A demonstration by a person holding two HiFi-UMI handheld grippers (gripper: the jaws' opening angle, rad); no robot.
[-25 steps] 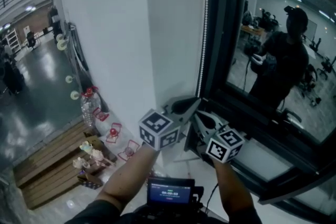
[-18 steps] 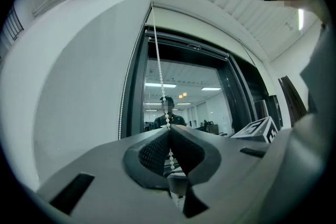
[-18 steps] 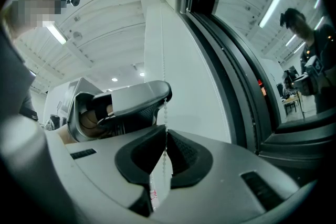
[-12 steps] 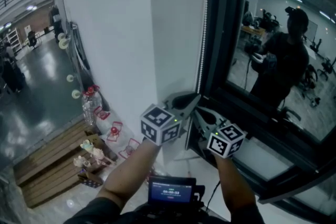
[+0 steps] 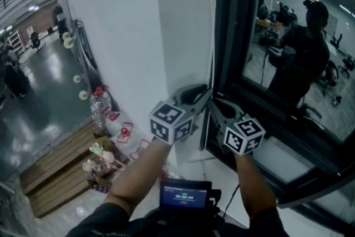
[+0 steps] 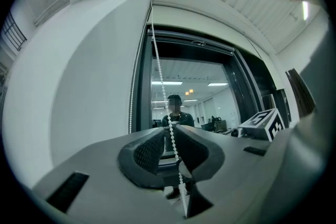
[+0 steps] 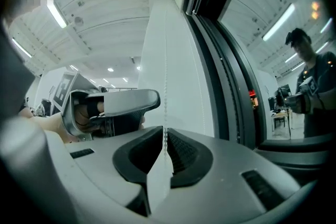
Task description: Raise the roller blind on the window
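A white bead chain [image 5: 213, 36] hangs along the dark window frame [image 5: 236, 36]. Both grippers meet at it near the frame's lower corner. In the left gripper view the chain [image 6: 157, 60] drops from the top of the window, where a dark blind housing [image 6: 194, 42] sits, and passes between the jaws of my left gripper [image 6: 169, 136]. Those jaws have just been opening and a gap shows beside the chain. My right gripper [image 7: 165, 136] has the chain [image 7: 165, 86] in a narrow gap; its jaws have also just been opening. The left gripper [image 5: 206, 94] lies left of the right gripper [image 5: 214, 106].
A white wall [image 5: 122, 36] runs left of the frame. The window glass [image 5: 299, 53] mirrors a person holding grippers. Below left are a bottle [image 5: 100, 102], small red chairs [image 5: 125, 133] and wooden pallets [image 5: 55, 169]. A screen device [image 5: 186, 196] sits at my chest.
Both grippers stay at the chain by the frame's lower corner and sit slightly higher in the picture. In the head view the jaws show no clear difference.
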